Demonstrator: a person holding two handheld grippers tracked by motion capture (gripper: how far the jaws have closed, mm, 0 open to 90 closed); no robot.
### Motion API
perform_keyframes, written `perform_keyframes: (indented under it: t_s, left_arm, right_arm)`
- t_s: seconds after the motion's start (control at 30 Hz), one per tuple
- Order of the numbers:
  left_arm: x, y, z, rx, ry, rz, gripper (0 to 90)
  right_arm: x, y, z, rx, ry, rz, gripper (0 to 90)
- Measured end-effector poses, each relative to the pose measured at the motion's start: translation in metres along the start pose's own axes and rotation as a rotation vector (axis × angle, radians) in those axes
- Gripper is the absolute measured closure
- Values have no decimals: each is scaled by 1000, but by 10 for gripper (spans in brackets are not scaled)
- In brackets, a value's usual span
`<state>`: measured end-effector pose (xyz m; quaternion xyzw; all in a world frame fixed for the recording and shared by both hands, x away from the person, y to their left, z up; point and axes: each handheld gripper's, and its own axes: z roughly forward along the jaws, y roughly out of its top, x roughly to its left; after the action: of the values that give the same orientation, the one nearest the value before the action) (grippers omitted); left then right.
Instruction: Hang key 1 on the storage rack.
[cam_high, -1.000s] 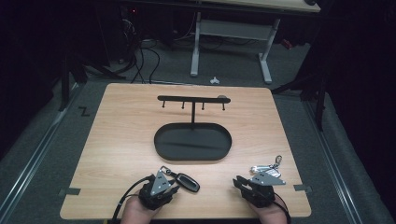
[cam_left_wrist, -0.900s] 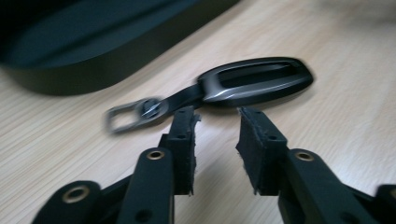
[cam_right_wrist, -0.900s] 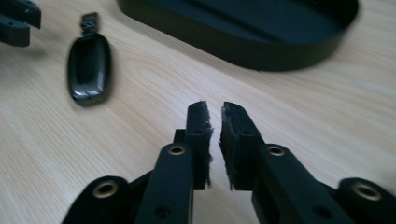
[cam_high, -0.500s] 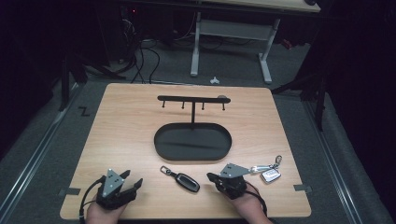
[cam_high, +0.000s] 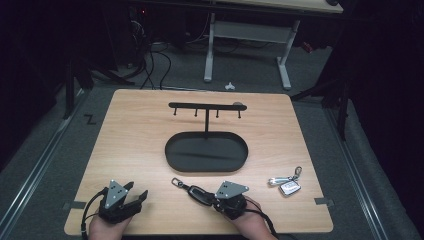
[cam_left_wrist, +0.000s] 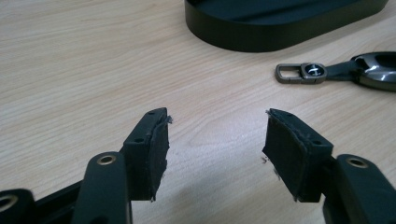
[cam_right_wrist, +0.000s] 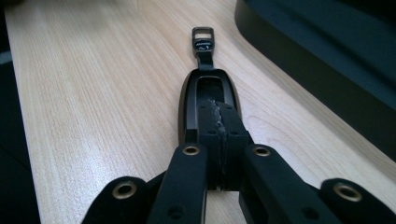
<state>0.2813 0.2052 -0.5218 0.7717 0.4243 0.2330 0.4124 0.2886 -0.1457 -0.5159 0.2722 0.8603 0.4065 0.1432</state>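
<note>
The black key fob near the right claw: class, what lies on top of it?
The right claw, shut, rests over the black key fob. Its near end is covered; its strap loop lies bare on the table.

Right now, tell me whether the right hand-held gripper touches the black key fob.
Touching. The right gripper view shows the right hand-held gripper, jaws shut, pressing its tips on the black key fob.

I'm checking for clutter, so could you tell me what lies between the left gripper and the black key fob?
Nothing: in the high view, bare wooden table separates the open left gripper from the black key fob.
</note>
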Motion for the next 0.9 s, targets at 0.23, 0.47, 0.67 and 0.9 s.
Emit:
perform_keyframes:
  t_s: [0.23,0.47,0.67,0.9]
  left_arm:
    - [1,-1,-3,-3,-3,-10,402]
    - [-6,4,3,-5,-29,11,402]
    - [-14,13,14,-5,-65,40,401]
    - [-24,25,31,-10,-115,70,399]
  right_arm:
    - [-1,-3,5,30,6,5,900]
    - [-10,-13,-8,35,-43,25,900]
    - [-24,-28,-27,44,-106,72,900]
    - [-37,-47,-50,55,-185,125,900]
